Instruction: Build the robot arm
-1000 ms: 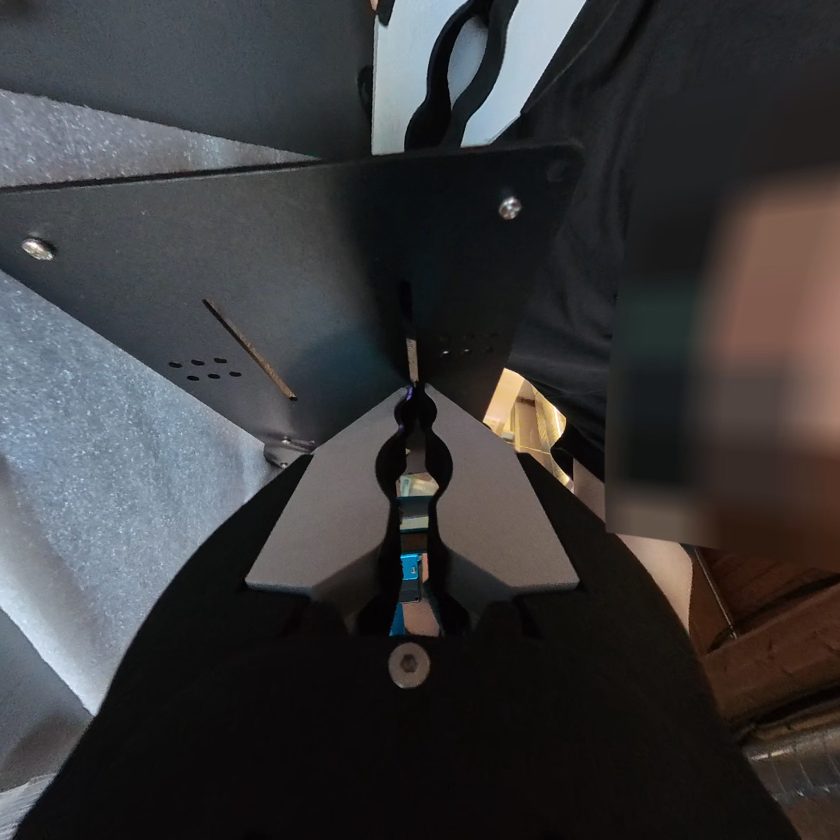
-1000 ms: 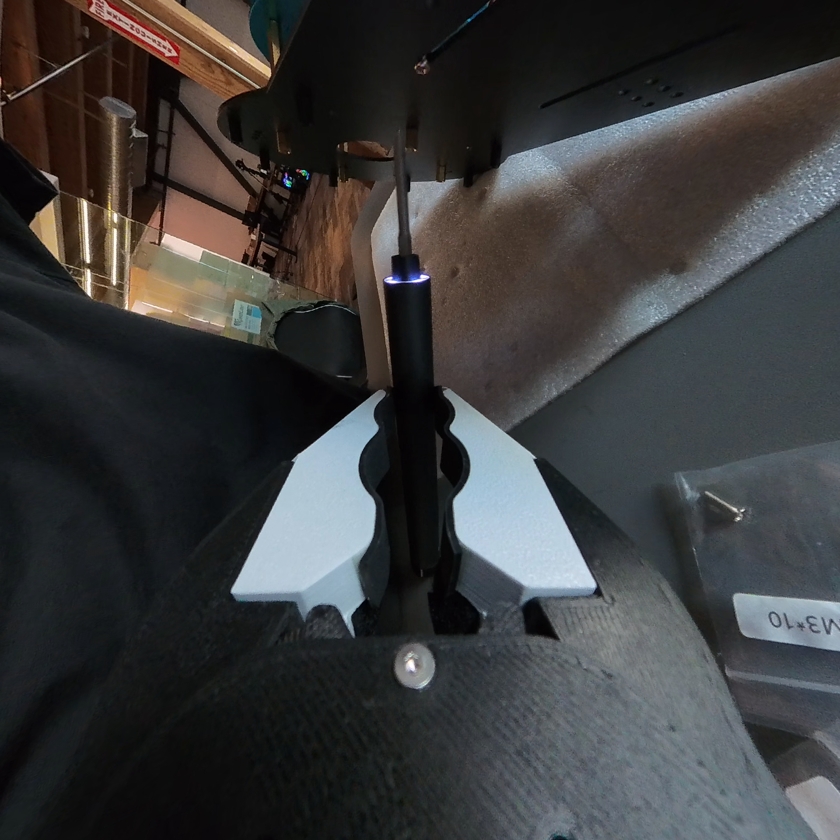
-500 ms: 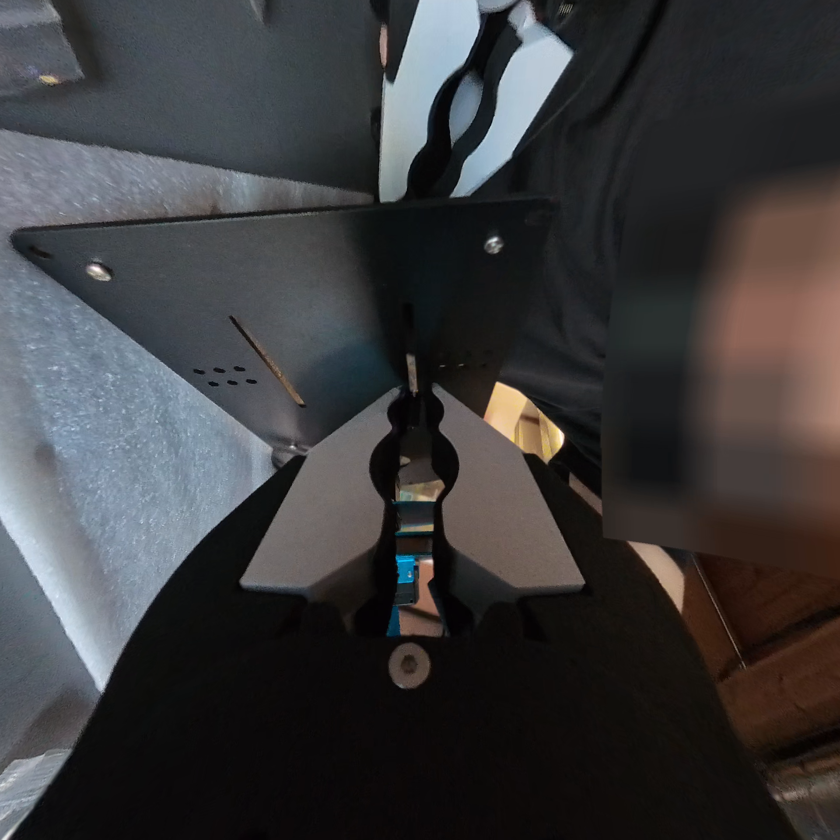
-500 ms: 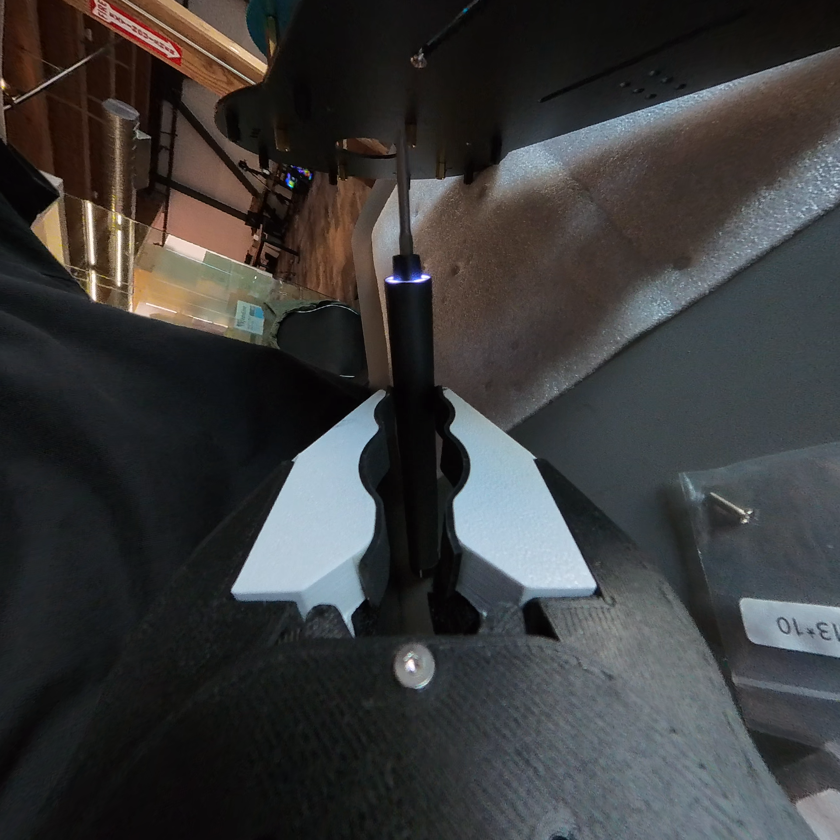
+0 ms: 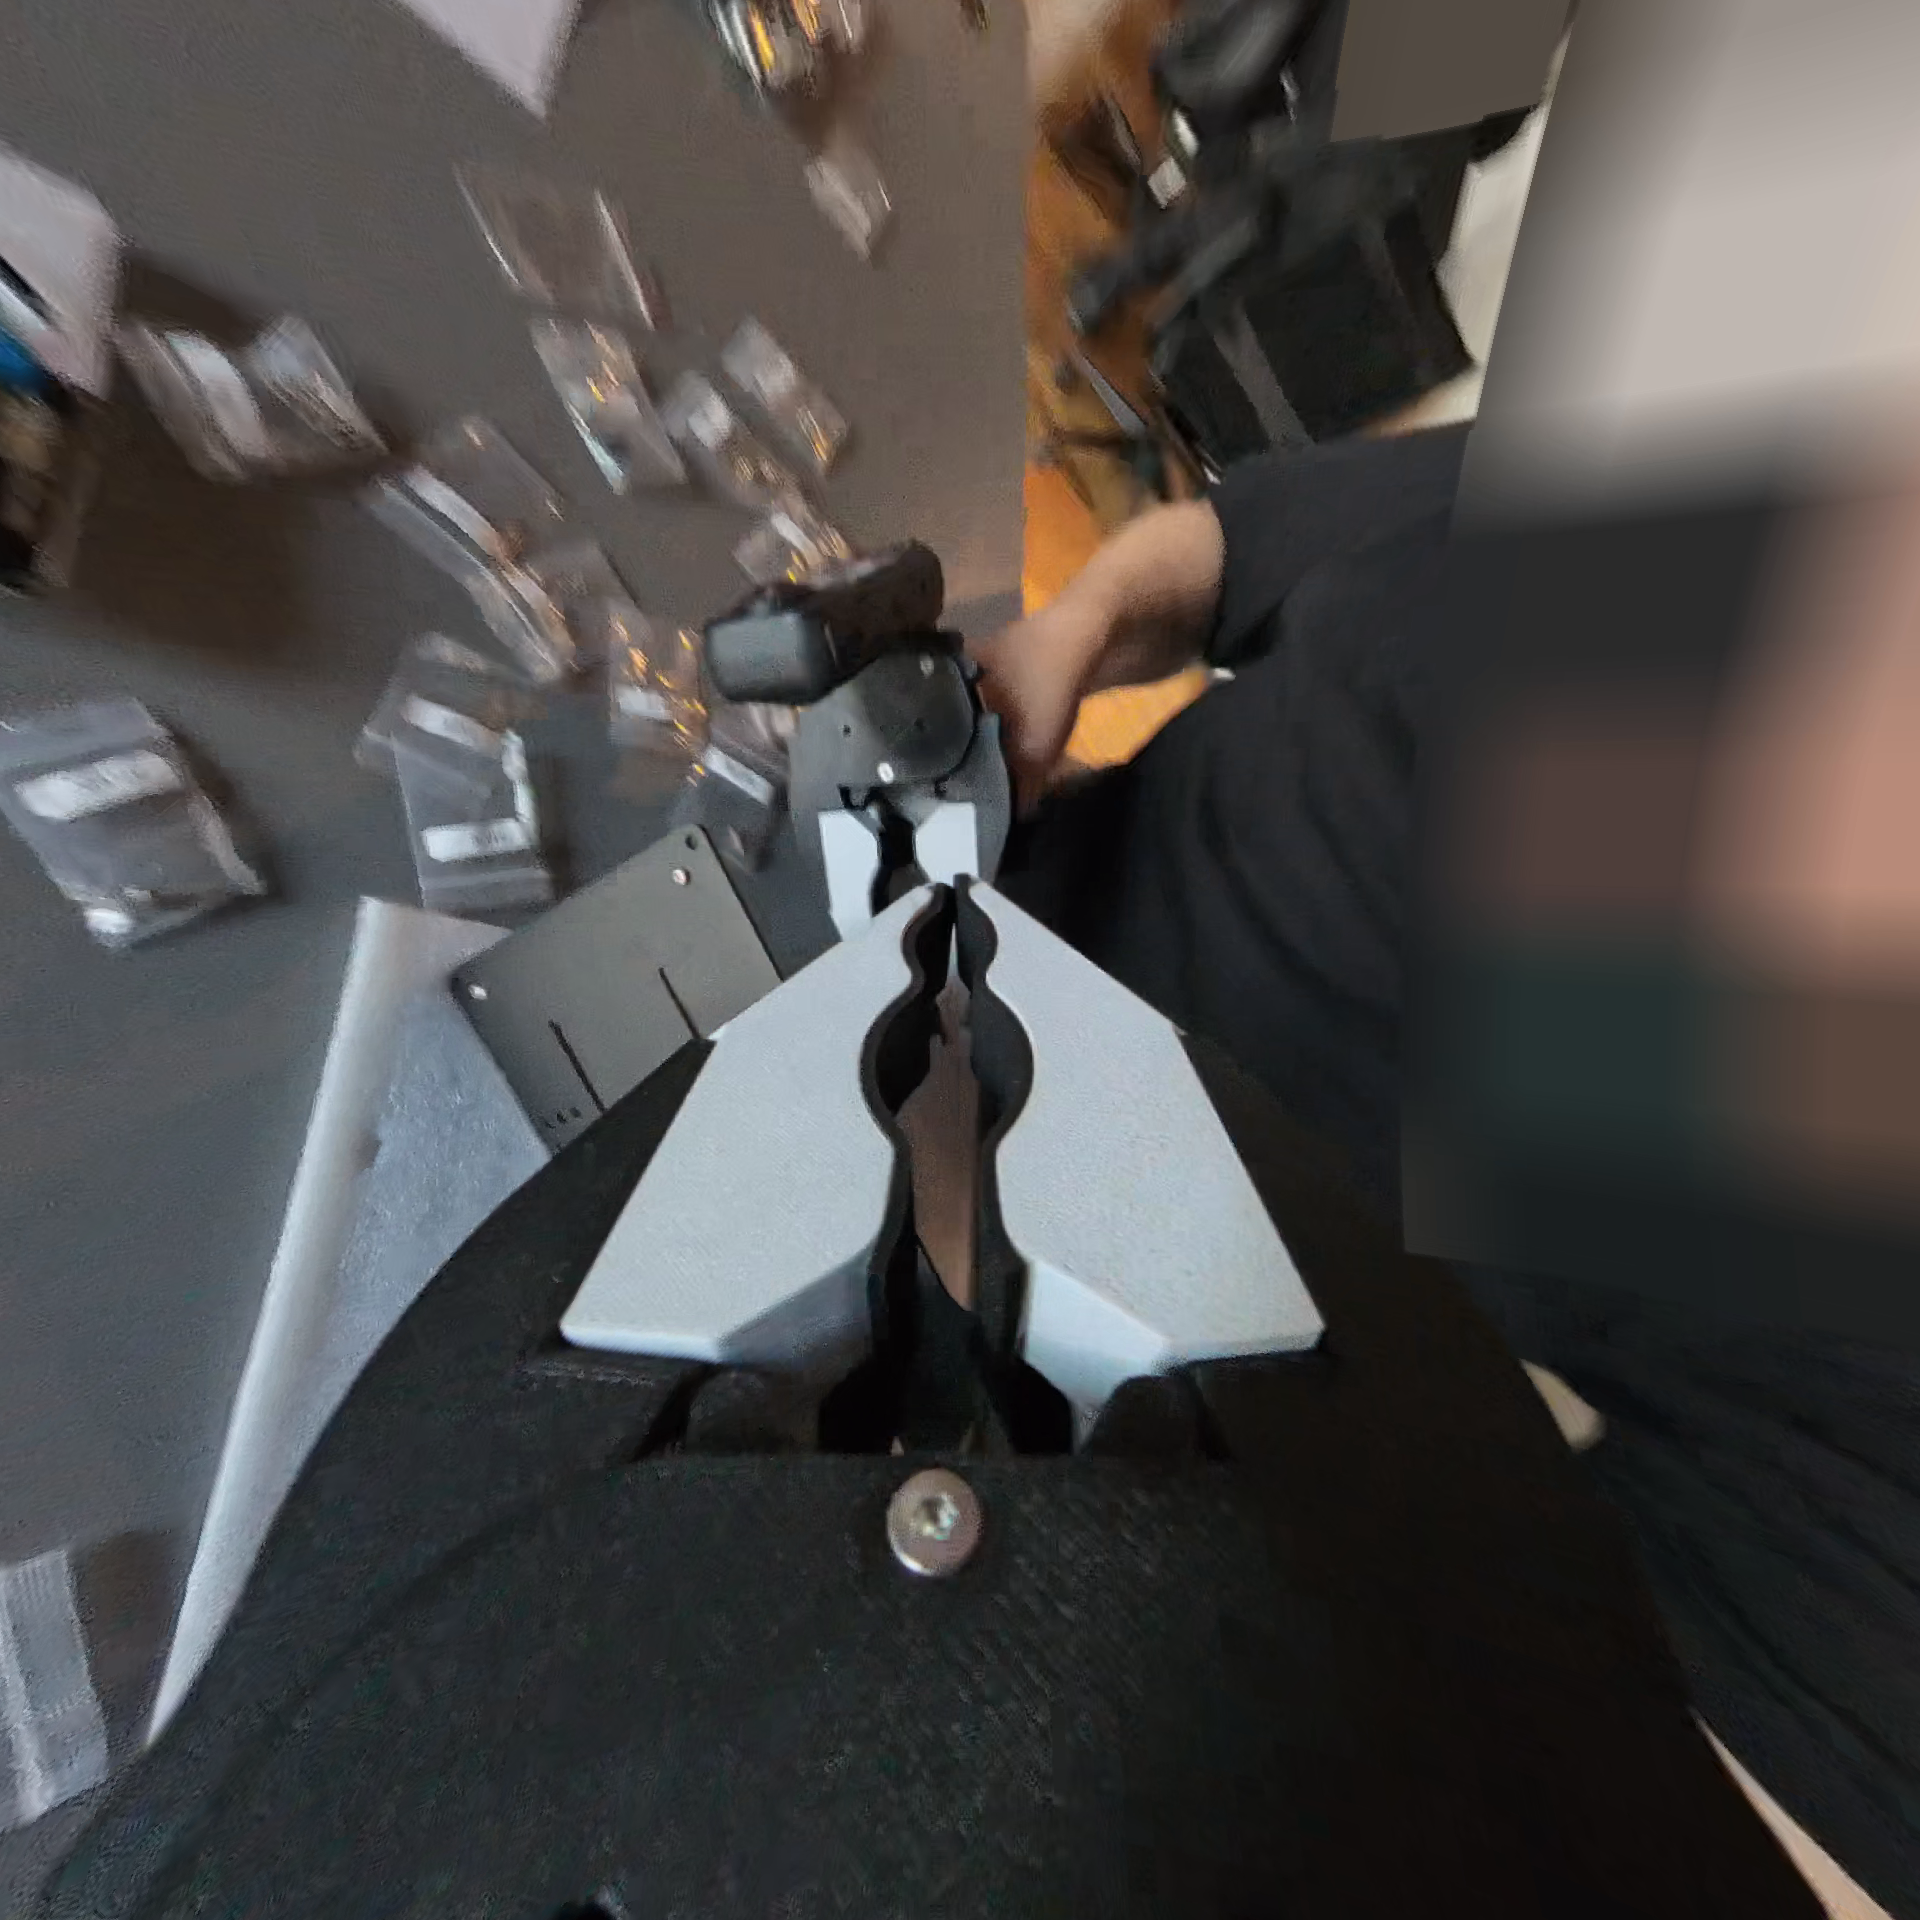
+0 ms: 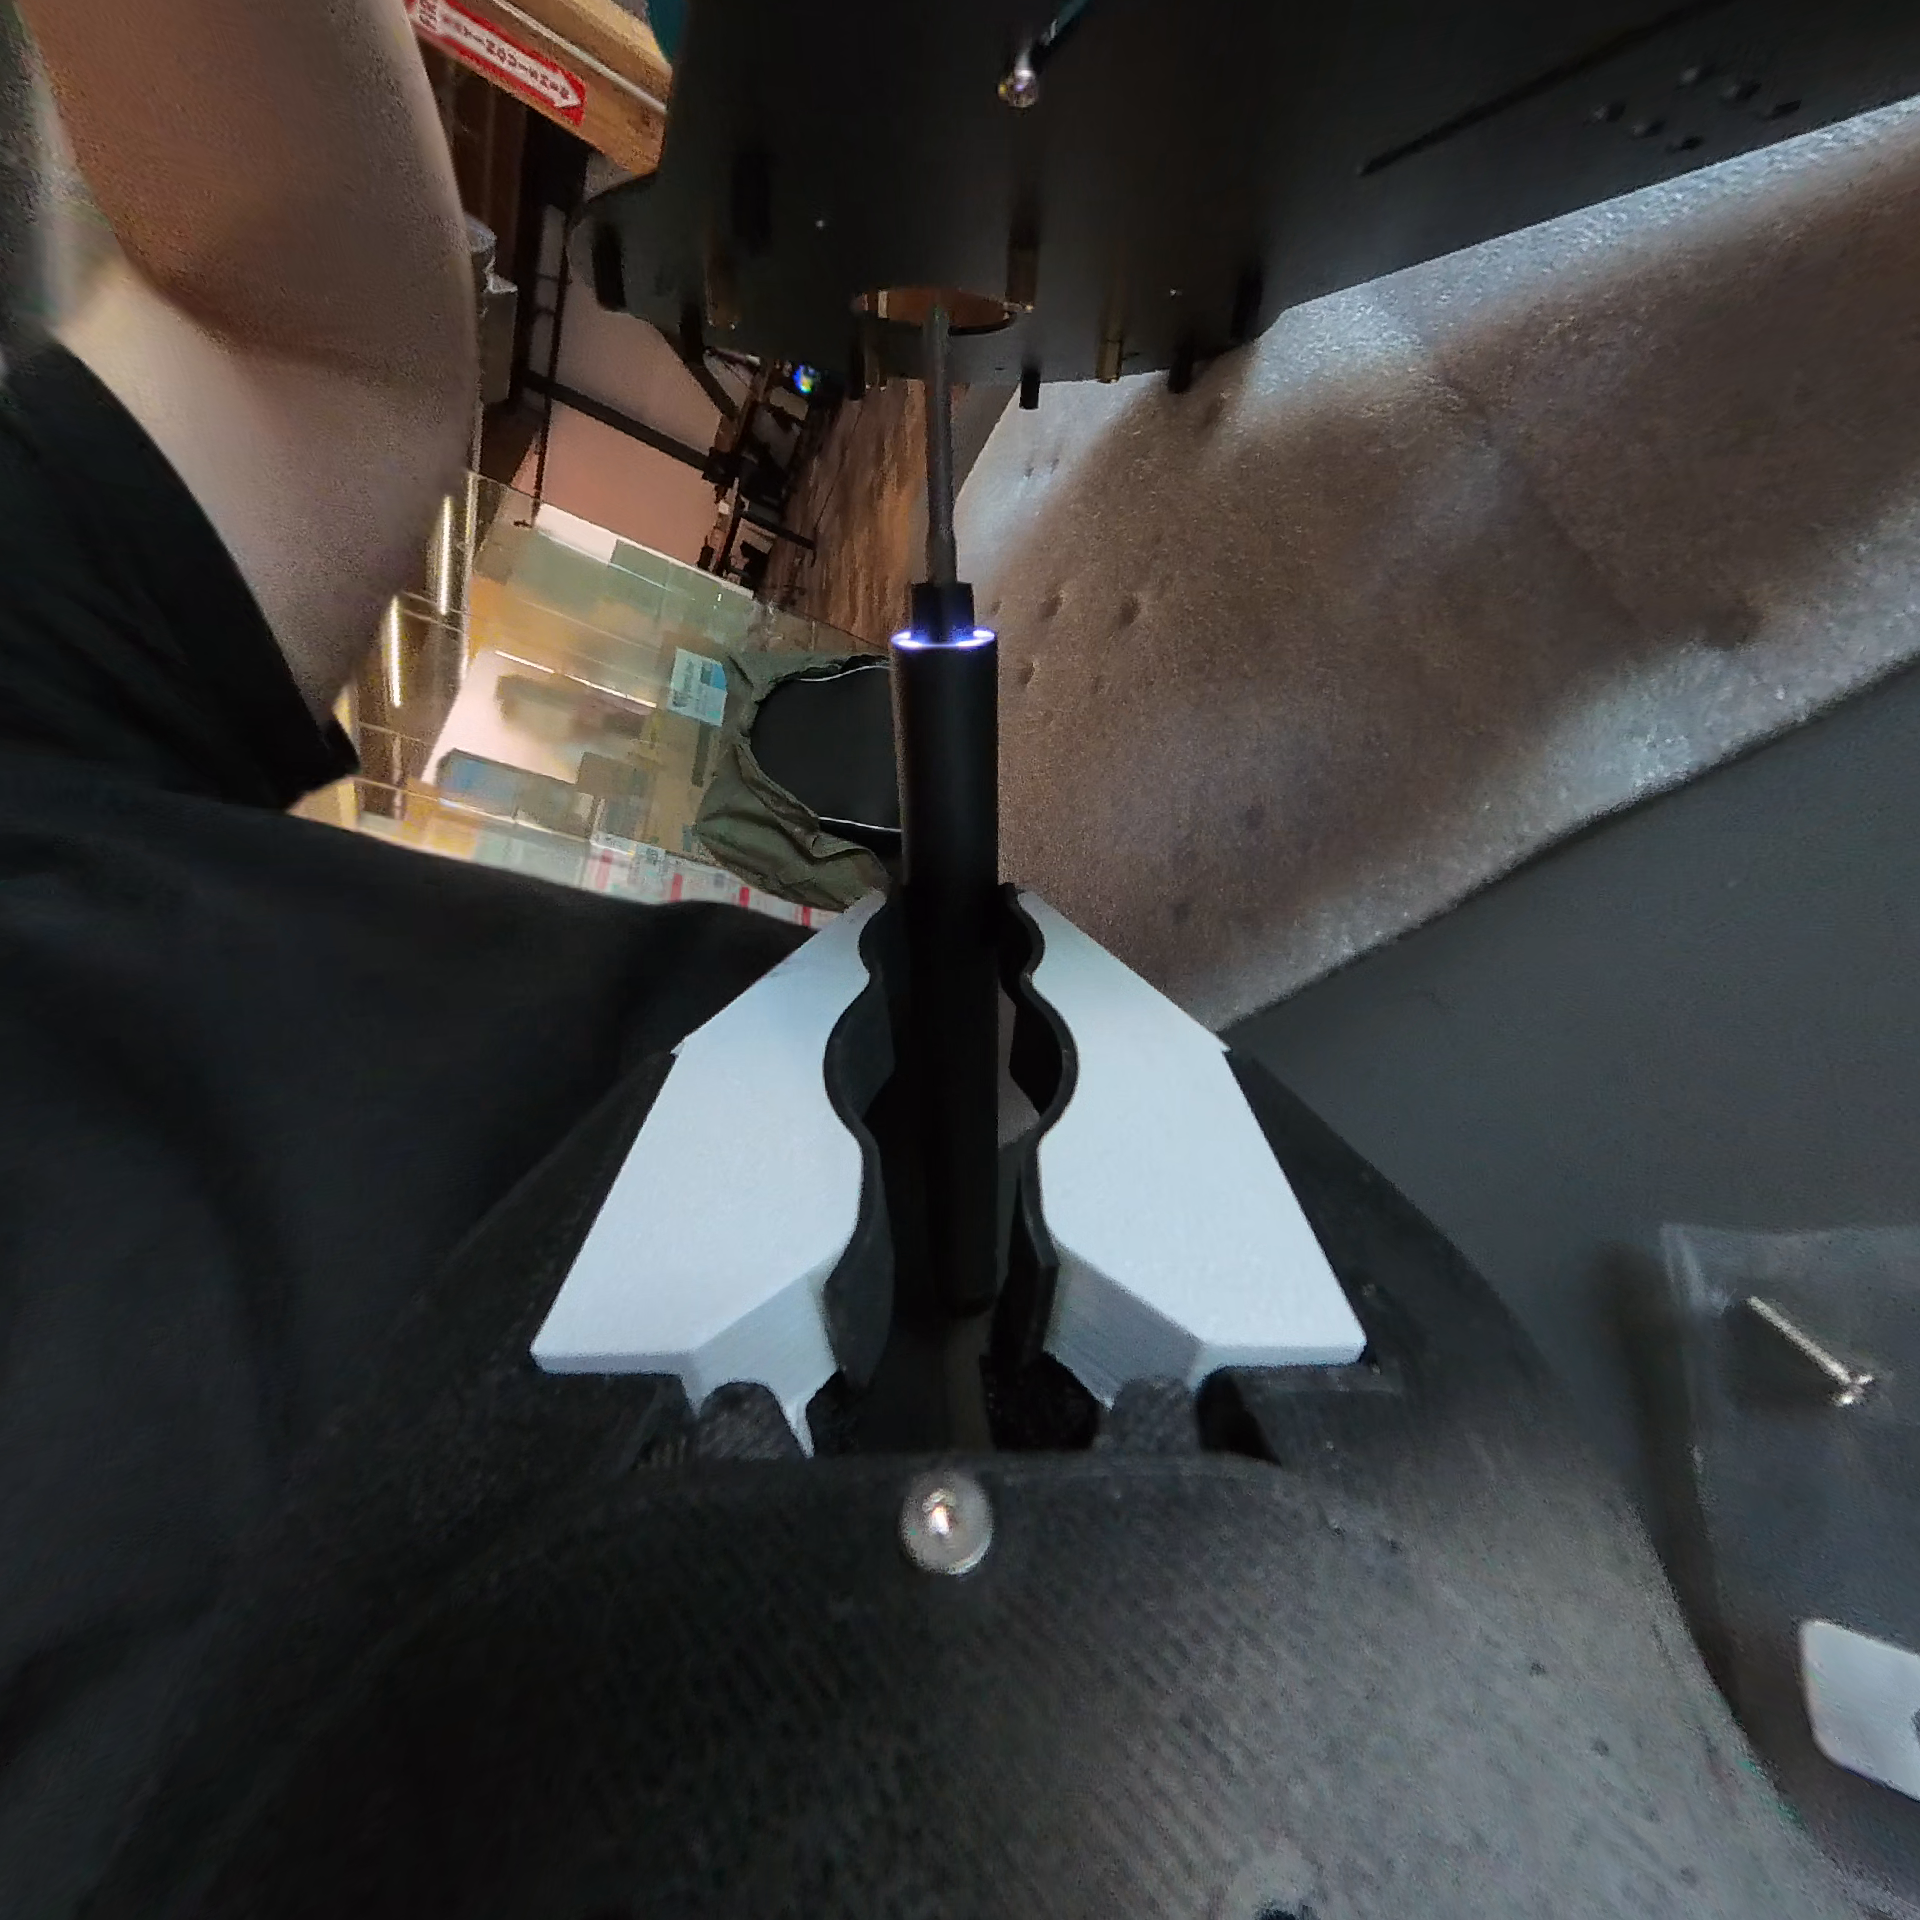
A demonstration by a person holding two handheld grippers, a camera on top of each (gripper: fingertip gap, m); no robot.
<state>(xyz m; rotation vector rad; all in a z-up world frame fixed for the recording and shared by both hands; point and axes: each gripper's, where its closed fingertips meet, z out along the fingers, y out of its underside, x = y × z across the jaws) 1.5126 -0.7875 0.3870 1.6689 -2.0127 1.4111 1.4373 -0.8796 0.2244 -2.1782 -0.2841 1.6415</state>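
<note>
My left gripper [image 5: 954,896] is shut, with its pads together and nothing between the tips. It hangs back from a black metal plate [image 5: 613,987] that lies on a white foam block [image 5: 343,1195]. My right gripper [image 6: 945,914] is shut on a black electric screwdriver [image 6: 945,831] with a lit ring at its nose. The screwdriver's thin bit [image 6: 940,457] reaches up to the edge of the black metal assembly [image 6: 935,156]. The right gripper also shows in the left wrist view [image 5: 902,862], held by a hand [image 5: 1070,644] just beyond the plate.
Several clear bags of small hardware [image 5: 135,831] lie blurred on the grey table [image 5: 125,1195]. A bag with a loose screw [image 6: 1808,1351] lies to the right of my right gripper. The foam block [image 6: 1403,623] sits under the assembly. A person in black [image 5: 1299,831] is close on the right. One gripper's finger ends stand about 20 cm off the other's.
My left gripper parted slightly at the black plate's edge, pulled well back from it and closed on nothing. My right gripper keeps the screwdriver at the assembly.
</note>
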